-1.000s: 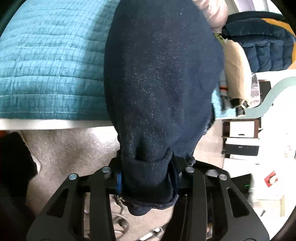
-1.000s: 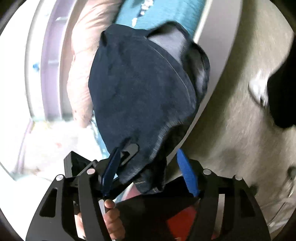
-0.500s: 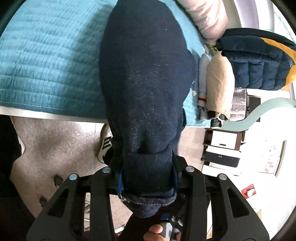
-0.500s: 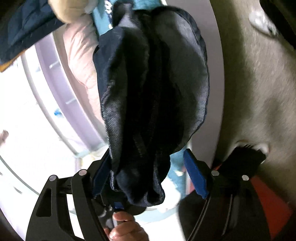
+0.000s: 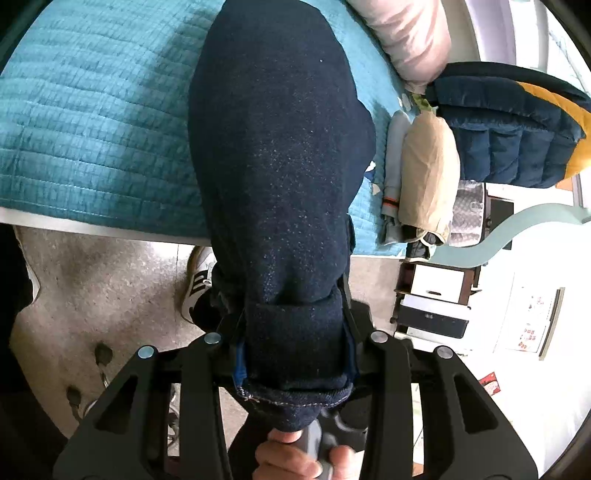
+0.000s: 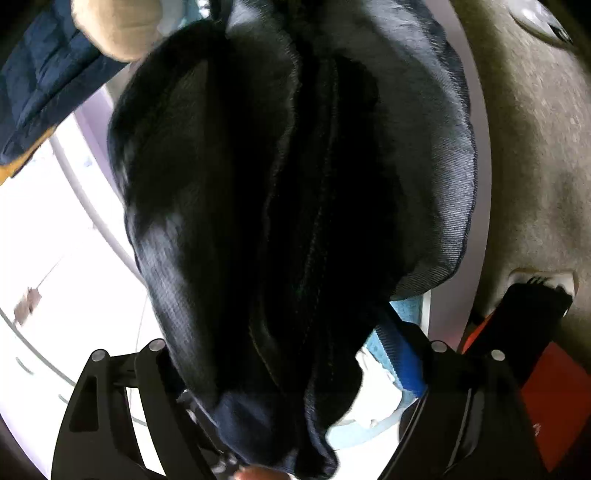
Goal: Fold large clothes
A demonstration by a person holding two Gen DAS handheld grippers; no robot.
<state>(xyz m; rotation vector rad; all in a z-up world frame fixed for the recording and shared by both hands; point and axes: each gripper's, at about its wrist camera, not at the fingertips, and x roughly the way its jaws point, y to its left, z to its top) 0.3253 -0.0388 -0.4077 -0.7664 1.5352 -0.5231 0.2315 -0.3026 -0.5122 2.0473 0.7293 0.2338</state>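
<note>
A pair of dark blue jeans (image 5: 280, 155) hangs in the air over the edge of a bed with a teal quilt (image 5: 92, 122). My left gripper (image 5: 295, 354) is shut on a folded hem of the jeans, and the cloth stretches away from it toward the bed. In the right wrist view the jeans (image 6: 295, 206) fill the frame as bunched folds. My right gripper (image 6: 295, 373) has cloth draped between its fingers; one blue pad (image 6: 406, 365) stands clear of the cloth, so the grip is unclear.
Folded clothes, a beige bundle (image 5: 428, 173) and a navy and yellow puffer jacket (image 5: 517, 125), lie at the bed's far end beside a pink pillow (image 5: 410, 33). Grey floor (image 5: 99, 280) and a shoe (image 5: 199, 280) lie below. A white drawer unit (image 5: 436, 295) stands right.
Both grippers have risen and carried the jeans up. The right wrist view has swung closer, so the cloth fills it. The left grip is unchanged.
</note>
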